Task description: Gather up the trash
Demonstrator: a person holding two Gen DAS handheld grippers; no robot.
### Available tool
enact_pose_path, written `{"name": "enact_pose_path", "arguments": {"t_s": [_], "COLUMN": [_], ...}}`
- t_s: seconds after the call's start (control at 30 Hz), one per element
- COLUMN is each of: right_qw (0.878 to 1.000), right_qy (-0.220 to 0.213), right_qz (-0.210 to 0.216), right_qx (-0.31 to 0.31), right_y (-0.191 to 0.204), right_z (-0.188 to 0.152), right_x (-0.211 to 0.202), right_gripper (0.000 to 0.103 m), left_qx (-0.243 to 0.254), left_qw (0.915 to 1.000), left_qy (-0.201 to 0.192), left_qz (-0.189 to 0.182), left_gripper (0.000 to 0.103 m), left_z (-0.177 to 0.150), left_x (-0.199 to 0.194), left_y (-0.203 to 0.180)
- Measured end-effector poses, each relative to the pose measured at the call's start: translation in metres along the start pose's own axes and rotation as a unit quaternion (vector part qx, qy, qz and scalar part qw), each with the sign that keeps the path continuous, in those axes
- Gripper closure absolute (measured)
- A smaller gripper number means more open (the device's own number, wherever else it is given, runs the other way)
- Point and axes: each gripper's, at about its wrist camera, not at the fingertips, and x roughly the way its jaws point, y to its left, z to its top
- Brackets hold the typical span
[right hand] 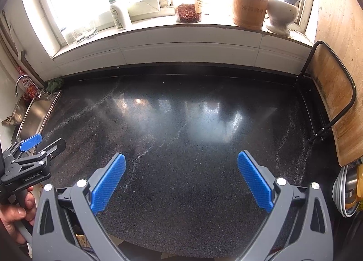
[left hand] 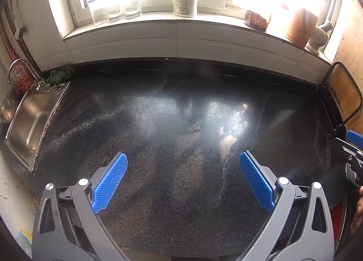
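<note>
Stainless-steel sink (left hand: 34, 120) occupies the counter's (left hand: 181, 124) left edge, with a green cloth (left hand: 60, 75) at its back corner. Left gripper (left hand: 183, 178) and right gripper (right hand: 181, 178) hover over the front edge, both with jaws spread wide and empty. No trash is visible on the dark speckled surface. A wooden cutting board (right hand: 335, 106) stands along the right edge.

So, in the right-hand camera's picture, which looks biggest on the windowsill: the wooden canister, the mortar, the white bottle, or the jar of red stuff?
As they look in that view:
1. Wooden canister
2. Mortar and white bottle, too close to rank
3. Jar of red stuff
The fisheye lens bends things, so true sizes may differ.
</note>
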Motion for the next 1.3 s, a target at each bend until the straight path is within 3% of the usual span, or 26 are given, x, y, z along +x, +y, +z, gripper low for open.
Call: {"name": "enact_pose_path", "arguments": {"t_s": [1.03,1.3], "right_qw": [1.000,1.000], "right_qy": [0.009,0.013], "right_qz": [0.002,-0.001], "right_qx": [-0.003,-0.001], "right_y": [0.002,0.001], "right_z": [0.007,0.005], "right_x": [0.013,0.016], "right_gripper": [0.007,0.007], "left_qx": [0.007,0.012], "left_qw": [0.9999,0.9995], "left_qy": [0.010,0.030], "left_qz": [0.002,-0.001], "left_gripper": [0.007,0.007], "left_z": [0.005,0.006], "left_x": [0.008,0.017], "left_y": [0.006,0.004]}}
